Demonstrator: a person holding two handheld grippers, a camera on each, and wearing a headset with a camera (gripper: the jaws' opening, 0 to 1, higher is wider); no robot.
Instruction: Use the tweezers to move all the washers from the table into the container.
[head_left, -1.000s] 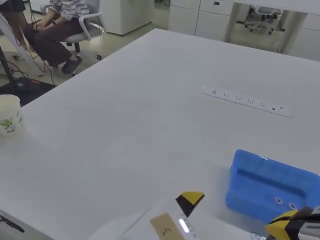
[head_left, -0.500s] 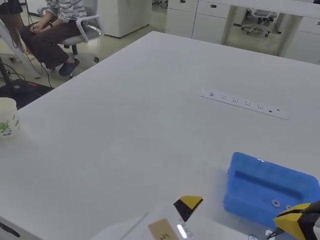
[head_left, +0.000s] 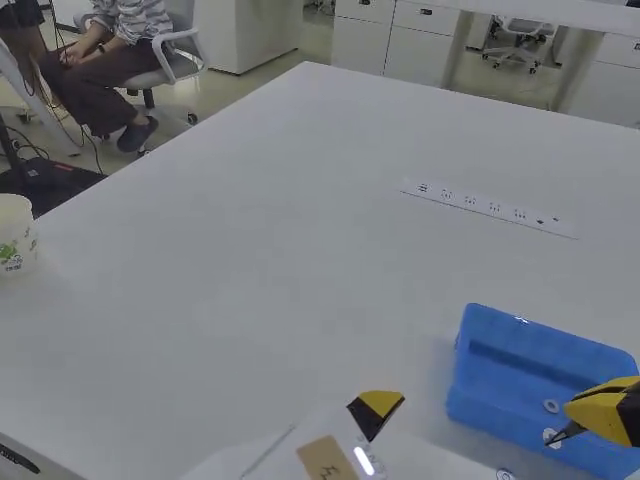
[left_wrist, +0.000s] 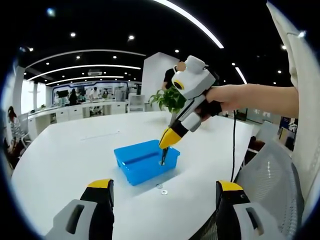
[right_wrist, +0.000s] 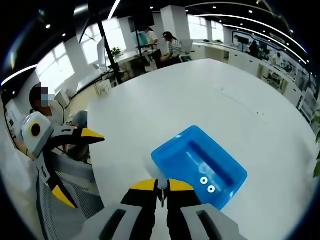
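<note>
Right tongs clamp tweezers over container near rim; left tongs wide, empty.

Right tool clamped on tweezers, tipped downward — left tool with jaws wide apart

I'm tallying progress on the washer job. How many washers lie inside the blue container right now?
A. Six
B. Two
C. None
B: the right gripper view shows two washers lying side by side on the floor of the blue container.
</note>
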